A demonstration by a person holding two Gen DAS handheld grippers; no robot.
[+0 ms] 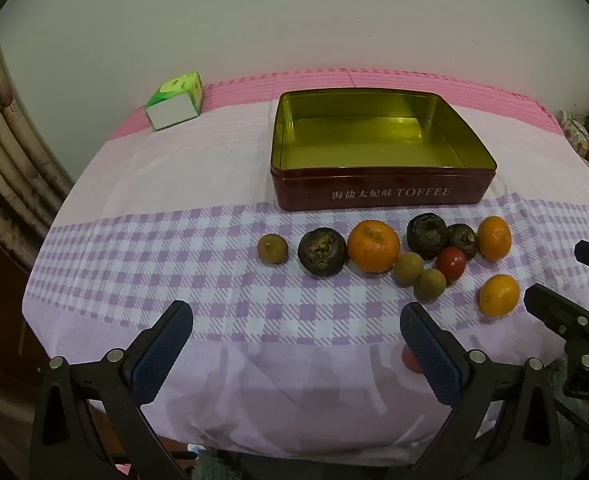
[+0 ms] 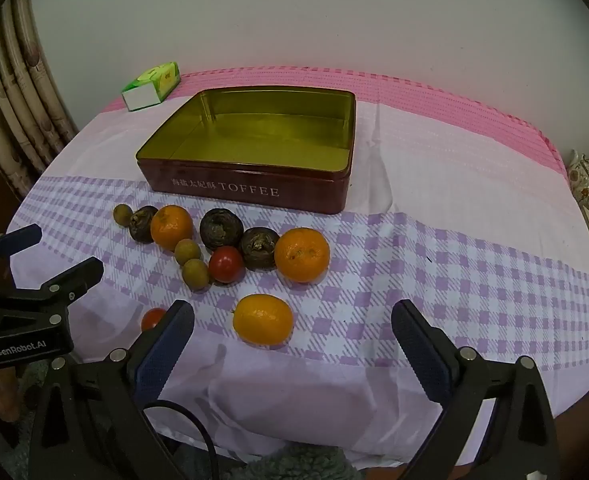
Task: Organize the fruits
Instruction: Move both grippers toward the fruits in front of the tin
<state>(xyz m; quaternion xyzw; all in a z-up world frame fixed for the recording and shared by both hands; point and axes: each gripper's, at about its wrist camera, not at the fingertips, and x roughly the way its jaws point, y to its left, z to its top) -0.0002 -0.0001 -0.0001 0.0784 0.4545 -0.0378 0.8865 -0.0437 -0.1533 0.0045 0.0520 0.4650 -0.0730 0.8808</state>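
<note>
On the table (image 1: 142,184), the fruits (image 1: 372,246) lay in a bunch just in front of the empty tin (image 1: 382,194), ready to go in. The left gripper (image 1: 296,344) and right gripper (image 2: 292,344) were both wide and held nothing.

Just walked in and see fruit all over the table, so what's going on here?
A person holds two grippers over a cloth-covered table, about to sort fruit. The toffee tin sits empty at the back. All the fruit lies loose in front of it: oranges, dark fruits, small brown ones and red tomatoes. The left gripper and right gripper are both open and hold nothing, so nothing has been picked up yet.
</note>
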